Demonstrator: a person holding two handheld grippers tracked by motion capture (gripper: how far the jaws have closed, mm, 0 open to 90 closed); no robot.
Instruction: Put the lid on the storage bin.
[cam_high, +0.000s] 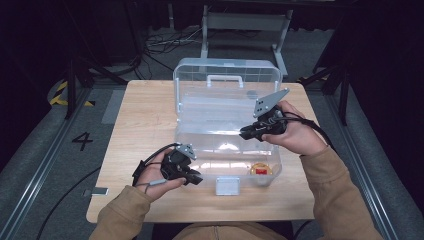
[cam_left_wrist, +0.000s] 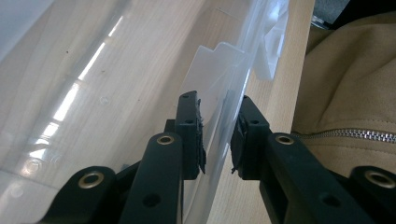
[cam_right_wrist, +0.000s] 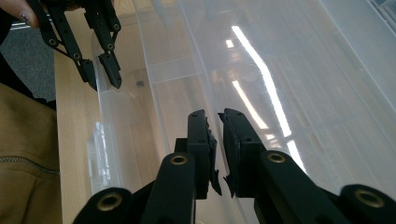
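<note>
Your left claw (cam_left_wrist: 217, 140) straddles the clear box's (cam_high: 200, 135) front wall, jaws apart and not yet gripping, while your right claw (cam_right_wrist: 217, 149) hangs nearly clenched, empty, inside it.

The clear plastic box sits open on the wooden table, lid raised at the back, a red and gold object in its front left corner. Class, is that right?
Not quite. The clear plastic box does sit open on the wooden table with its lid raised at the back, but the red and gold object lies in the front right corner, as the high view shows.
</note>
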